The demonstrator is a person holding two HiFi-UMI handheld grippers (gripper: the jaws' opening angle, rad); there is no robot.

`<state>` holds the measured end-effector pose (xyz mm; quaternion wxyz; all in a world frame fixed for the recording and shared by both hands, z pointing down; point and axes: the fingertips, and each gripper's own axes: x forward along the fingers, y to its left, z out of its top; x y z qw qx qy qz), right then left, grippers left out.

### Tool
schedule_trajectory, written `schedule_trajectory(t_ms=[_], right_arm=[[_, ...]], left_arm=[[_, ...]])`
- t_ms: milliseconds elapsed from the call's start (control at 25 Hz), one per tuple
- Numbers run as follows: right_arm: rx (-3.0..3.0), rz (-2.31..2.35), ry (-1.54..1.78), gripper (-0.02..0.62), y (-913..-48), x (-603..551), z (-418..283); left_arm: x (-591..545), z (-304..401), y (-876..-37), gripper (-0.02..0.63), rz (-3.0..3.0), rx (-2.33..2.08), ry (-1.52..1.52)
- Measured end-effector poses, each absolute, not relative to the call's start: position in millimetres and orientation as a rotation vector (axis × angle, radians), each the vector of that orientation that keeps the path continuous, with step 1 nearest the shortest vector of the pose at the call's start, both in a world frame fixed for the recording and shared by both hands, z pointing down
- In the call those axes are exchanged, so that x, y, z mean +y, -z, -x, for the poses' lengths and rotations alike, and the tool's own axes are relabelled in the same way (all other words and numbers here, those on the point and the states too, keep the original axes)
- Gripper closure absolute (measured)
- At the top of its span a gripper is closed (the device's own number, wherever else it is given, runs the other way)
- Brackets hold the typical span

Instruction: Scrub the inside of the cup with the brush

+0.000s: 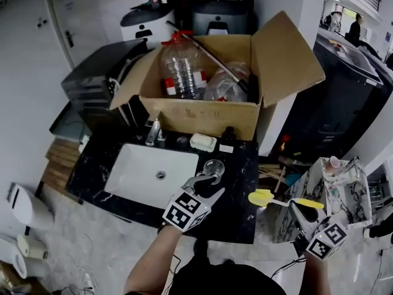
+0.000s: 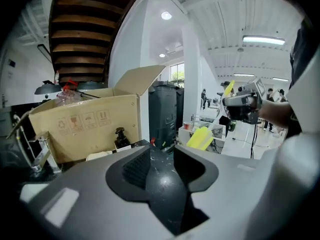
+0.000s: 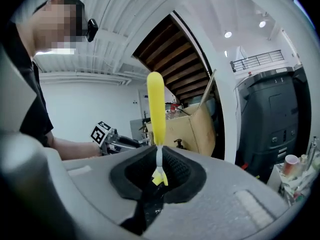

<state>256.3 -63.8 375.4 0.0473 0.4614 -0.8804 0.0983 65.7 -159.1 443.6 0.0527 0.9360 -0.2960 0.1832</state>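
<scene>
A clear glass cup (image 1: 214,168) stands on the black marble counter (image 1: 239,211) just right of the sink. My left gripper (image 1: 212,182) reaches over the counter and is shut on the cup, one jaw on each side. In the left gripper view the gripper (image 2: 162,159) shows the speckled counter through the glass between its pads. My right gripper (image 1: 312,209) hovers off the counter's right edge, shut on the thin stem of a yellow brush (image 1: 264,197) whose head points left toward the cup. In the right gripper view the brush (image 3: 156,109) rises from between that gripper's (image 3: 159,171) pads.
A white sink basin (image 1: 150,174) with a faucet (image 1: 153,131) lies left of the cup. Behind them are a white soap (image 1: 202,142), a black pump bottle (image 1: 229,133) and an open cardboard box (image 1: 202,115) of plastic bottles. A marbled stand (image 1: 319,183) holding a paper cup (image 1: 334,163) is at the right.
</scene>
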Motion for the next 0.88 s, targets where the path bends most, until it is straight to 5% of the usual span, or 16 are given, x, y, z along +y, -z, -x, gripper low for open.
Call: schedule_trajectory(t_ms=[560, 880], right_arm=[[-2.76, -1.399, -0.305, 0.556, -385, -12, -285], [-2.806, -1.465, -0.291, 0.555, -352, -36, -272]], left_arm=[[-87, -65, -425, 0.581, -2.797, -1.041, -0.464], [-128, -31, -379, 0.589, -2.77, -1.189, -0.347]])
